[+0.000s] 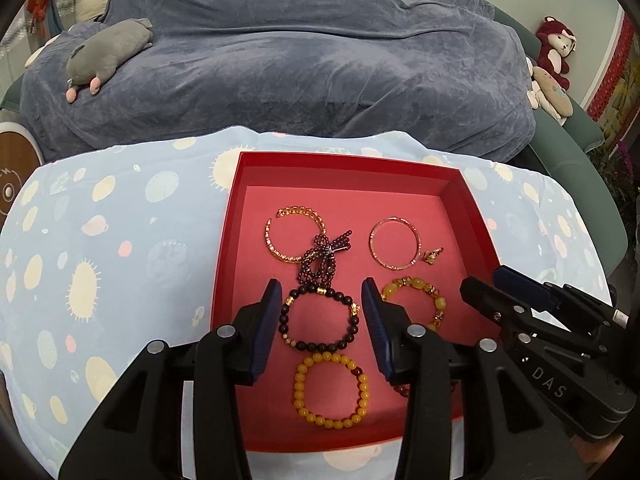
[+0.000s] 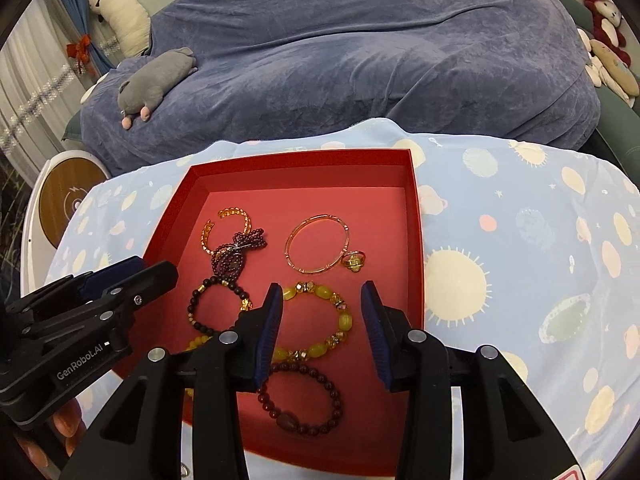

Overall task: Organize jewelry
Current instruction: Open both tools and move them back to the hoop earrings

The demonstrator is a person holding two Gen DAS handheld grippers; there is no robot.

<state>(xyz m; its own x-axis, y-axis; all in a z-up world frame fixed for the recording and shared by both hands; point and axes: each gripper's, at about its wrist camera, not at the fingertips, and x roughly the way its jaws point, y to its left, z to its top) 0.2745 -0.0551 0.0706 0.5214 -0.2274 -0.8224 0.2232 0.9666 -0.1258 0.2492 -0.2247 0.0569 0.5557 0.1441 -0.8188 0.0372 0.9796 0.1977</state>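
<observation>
- Lighting: even, soft indoor light in both views; moderately bright, with no hard-edged shadows.
- Source: not visible; the pale curtain at far left of the right view appears lit from behind.
- Shadows: faint, diffuse shading inside the near walls of the red tray; gripper bodies read almost solid black with little surface detail.
- Glare: small highlights on the metal bolts and on the yellow beads; nothing blown out.
- Focus: tray contents are sharp; the blue blanket and plush toys are slightly soft.
- Distortion: strong fisheye curvature; tray edges bow, corners are vignetted black.
- Motion blur: none noted.
</observation>
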